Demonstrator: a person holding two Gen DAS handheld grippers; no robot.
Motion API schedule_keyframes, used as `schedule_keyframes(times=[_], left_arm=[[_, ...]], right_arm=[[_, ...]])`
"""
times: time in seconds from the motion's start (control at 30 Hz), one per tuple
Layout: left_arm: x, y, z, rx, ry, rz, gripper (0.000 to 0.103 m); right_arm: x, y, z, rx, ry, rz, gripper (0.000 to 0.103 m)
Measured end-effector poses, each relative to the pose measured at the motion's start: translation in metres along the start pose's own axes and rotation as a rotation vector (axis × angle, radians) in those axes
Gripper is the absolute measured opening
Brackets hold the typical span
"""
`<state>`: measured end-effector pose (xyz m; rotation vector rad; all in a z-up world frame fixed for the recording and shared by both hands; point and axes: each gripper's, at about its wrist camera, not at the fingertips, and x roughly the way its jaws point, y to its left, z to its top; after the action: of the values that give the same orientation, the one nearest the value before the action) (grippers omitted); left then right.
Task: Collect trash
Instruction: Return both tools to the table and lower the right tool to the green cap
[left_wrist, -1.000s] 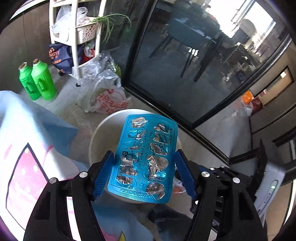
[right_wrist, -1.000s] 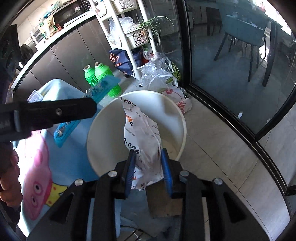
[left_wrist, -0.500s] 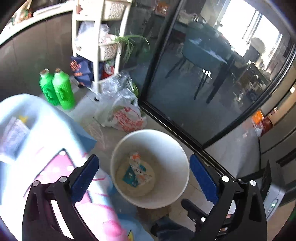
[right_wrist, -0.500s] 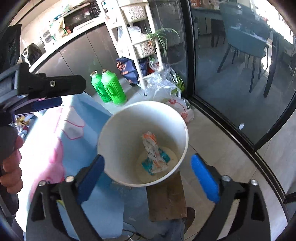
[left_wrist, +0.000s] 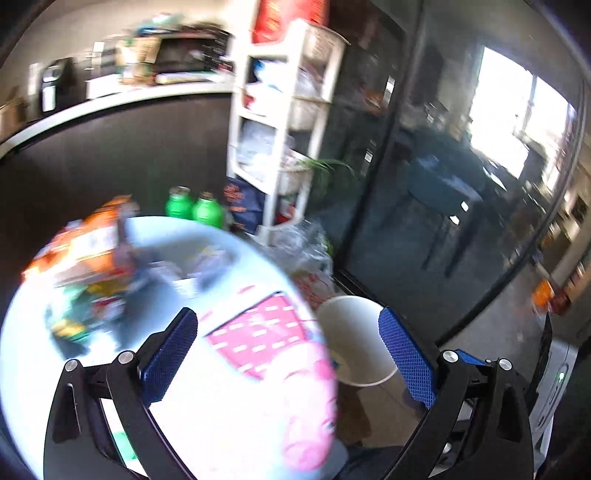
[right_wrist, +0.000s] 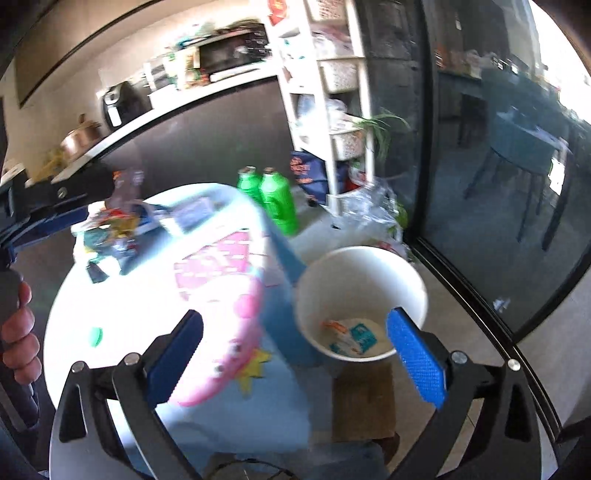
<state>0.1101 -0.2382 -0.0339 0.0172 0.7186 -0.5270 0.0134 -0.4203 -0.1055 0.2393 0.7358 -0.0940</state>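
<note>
1. Beside the table, on the floor, stands a white bucket, upright, mouth open upward; at its bottom lie a crumpled white-and-orange wrapper and a teal blister pack, touching each other.
2. On the table's light-blue cartoon cloth sits a blurred heap of more trash, orange and white packets among it; their print cannot be read.
3. Neither piece in the bucket stands on end; both lie roughly flat on the base; the blister pack's long axis is too small and blurred to tell.
4. Left gripper: blue pads spread wide, nothing between them; it hangs over the cloth with the bucket near its right pad.
5. Right gripper: likewise wide apart and empty, above the table edge and the bucket; the person's hand grips the left tool's handle at the left edge.
6. A second ago the left jaws clasped the blister pack and the right jaws pinched the wrapper over the bucket; both have just been opening, and both pieces now lie inside.
7. Two green bottles stand beyond the table, by a white shelf.
</note>
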Motion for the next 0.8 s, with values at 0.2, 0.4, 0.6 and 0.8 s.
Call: schedule_keyframes(times=[0.2,0.4,0.6,0.8], left_arm=[[-0.070,0.075,-0.030,-0.078,-0.039,0.163,0.095],[-0.110,0.142,-0.067,-0.169,-0.014,0.250,0.095],[-0.129,0.189,-0.095,-0.230,-0.008,0.267,0.095],[-0.135,0.210,-0.110,-0.245,-0.013,0.269,0.095]], right_arm=[[-0.014,0.071,-0.002,-0.098,-0.004,0.080,0.100],[-0.004,0.140,-0.014,-0.168,0.052,0.195,0.100],[0.032,0.212,-0.034,-0.247,0.159,0.348,0.086],[0.074,0.269,-0.053,-0.368,0.233,0.379,0.060]])
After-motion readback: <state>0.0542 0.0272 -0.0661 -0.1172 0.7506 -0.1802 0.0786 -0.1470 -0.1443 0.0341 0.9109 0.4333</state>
